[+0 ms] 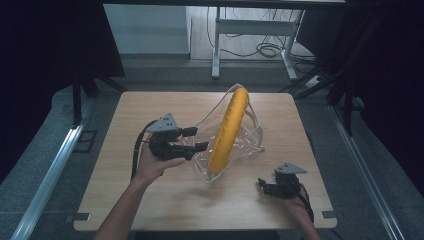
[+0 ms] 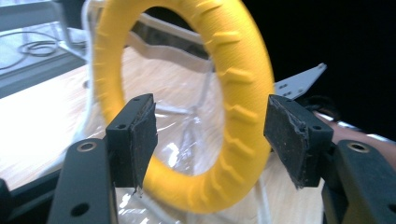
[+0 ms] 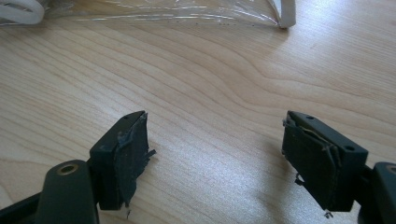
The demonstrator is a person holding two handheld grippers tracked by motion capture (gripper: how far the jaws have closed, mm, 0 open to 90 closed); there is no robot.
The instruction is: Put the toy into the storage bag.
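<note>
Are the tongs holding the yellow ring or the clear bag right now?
Neither. Both tongs, left and right, are open; the yellow ring stands in its clear bag.

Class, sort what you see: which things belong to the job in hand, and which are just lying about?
In the job: yellow ring; clear plastic bag; left claw, open.
Just about: right claw, open on the wooden table; floor cables; desk frame.

Dim room, black at both sides; daylight falls from the far floor onto the table (image 1: 150,200). The yellow ring (image 2: 243,93) blurs softly, clear plastic (image 3: 177,11) glints, shadows stay faint.
</note>
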